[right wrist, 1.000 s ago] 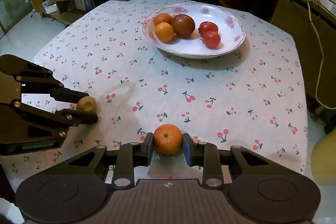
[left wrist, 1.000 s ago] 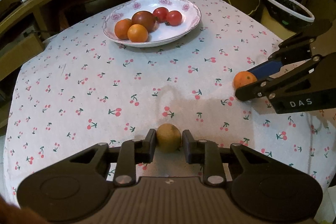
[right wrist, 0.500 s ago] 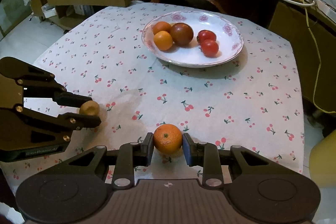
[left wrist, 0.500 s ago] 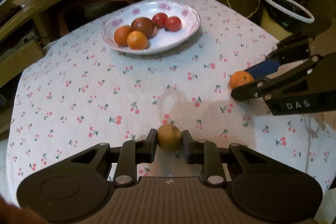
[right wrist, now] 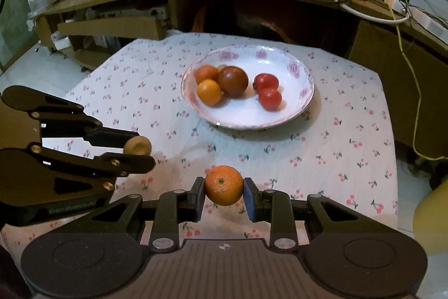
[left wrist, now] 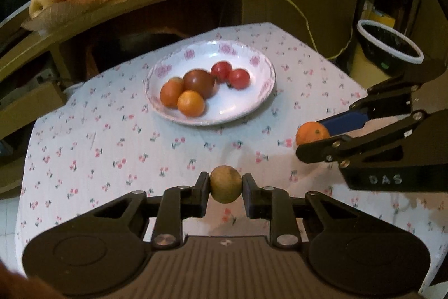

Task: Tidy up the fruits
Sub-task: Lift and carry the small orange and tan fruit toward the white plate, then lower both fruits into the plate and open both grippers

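While clamping, hand-held grippers (left wrist: 226,184) (right wrist: 223,185) hold fruit.

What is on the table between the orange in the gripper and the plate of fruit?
Nothing but bare cherry-print tablecloth lies between the round orange and the white flowered plate, seen in the right wrist view.

**Warm, dim room; fisheye bend at the edges**

Both views are dim and yellowish. A bright glow sits at the top centre of the left wrist view and the upper right of the right wrist view. The plate (left wrist: 263,91) and its fruit are slightly blurred. Frame corners darken and straight lines curve.
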